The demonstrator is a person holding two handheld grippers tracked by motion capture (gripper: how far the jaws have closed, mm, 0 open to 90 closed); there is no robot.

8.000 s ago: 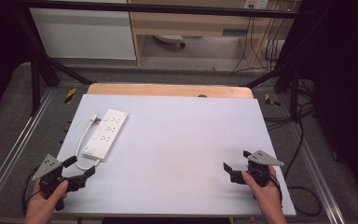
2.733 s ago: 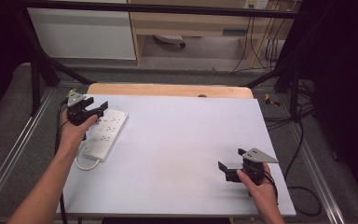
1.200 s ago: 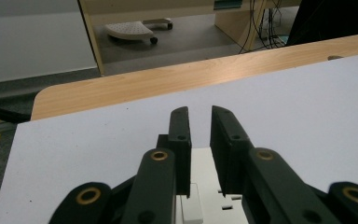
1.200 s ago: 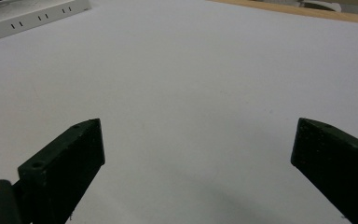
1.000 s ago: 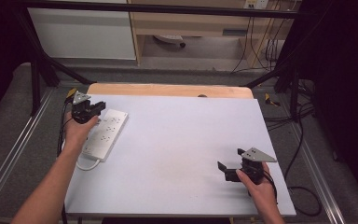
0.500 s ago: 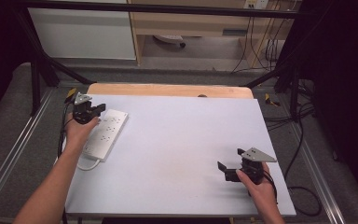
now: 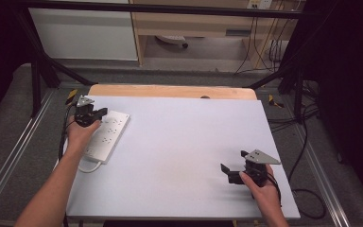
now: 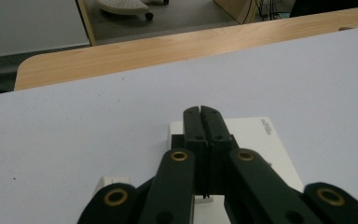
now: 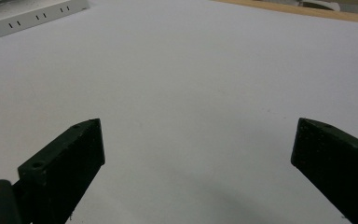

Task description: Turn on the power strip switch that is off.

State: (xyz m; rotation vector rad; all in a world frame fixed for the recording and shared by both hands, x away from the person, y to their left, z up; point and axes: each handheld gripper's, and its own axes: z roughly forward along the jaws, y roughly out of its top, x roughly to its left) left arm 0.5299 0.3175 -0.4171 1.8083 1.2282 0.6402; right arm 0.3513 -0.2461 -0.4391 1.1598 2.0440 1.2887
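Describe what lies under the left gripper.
Under the left gripper, jaws pressed together, lies the far end of the white power strip on the table. The sockets directly beneath are hidden.

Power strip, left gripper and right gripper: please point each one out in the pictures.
power strip (image 7: 108, 138): high view, on its white top face with the sockets.
left gripper (image 8: 200, 112): left gripper view, at the tips of its closed jaws.
right gripper (image 9: 198, 144): right gripper view, midway between its open jaws.
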